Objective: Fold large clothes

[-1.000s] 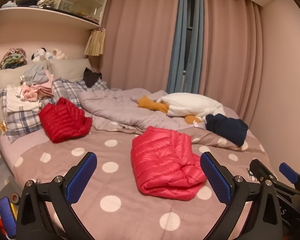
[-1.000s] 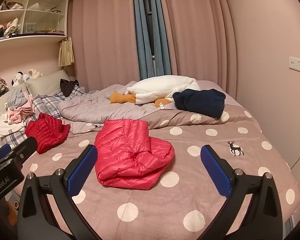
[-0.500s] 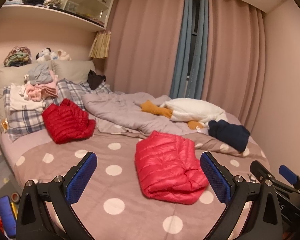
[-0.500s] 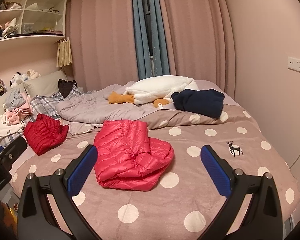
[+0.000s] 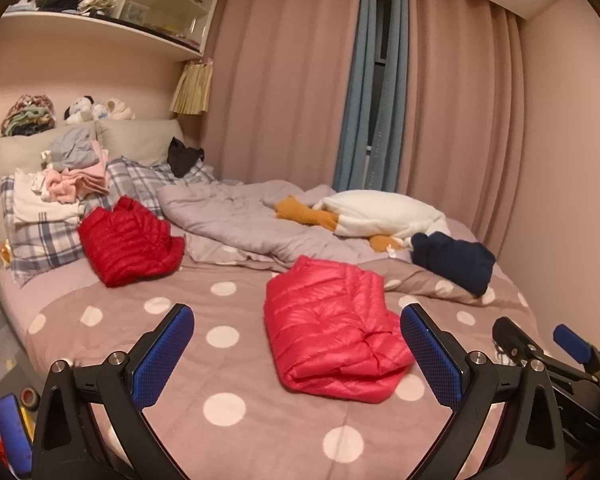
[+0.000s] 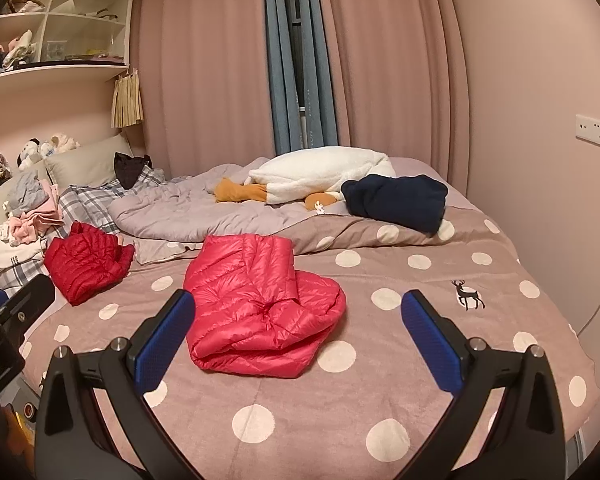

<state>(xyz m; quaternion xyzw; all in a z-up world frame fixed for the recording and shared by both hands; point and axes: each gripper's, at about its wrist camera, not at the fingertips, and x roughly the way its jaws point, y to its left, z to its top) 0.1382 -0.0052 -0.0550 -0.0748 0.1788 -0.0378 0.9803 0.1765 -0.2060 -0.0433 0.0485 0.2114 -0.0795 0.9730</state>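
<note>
Both tongs hang released above the near edge of the bed (image 6: 420,360), holding nothing: the left tongs (image 5: 296,354) and the right tongs (image 6: 298,340) each have their blue pads spread wide. The folded pink jacket (image 6: 256,304) lies on the dotted cover between them. A darker red jacket (image 5: 128,240) sits near the pillows, and a navy garment (image 6: 396,200) lies beside the white plush (image 6: 324,176).

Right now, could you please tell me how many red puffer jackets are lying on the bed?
2. The brighter red jacket lies folded mid-bed on the polka-dot cover; the darker red jacket sits near the plaid pillows. Others could be hidden in the clothes pile.
</note>
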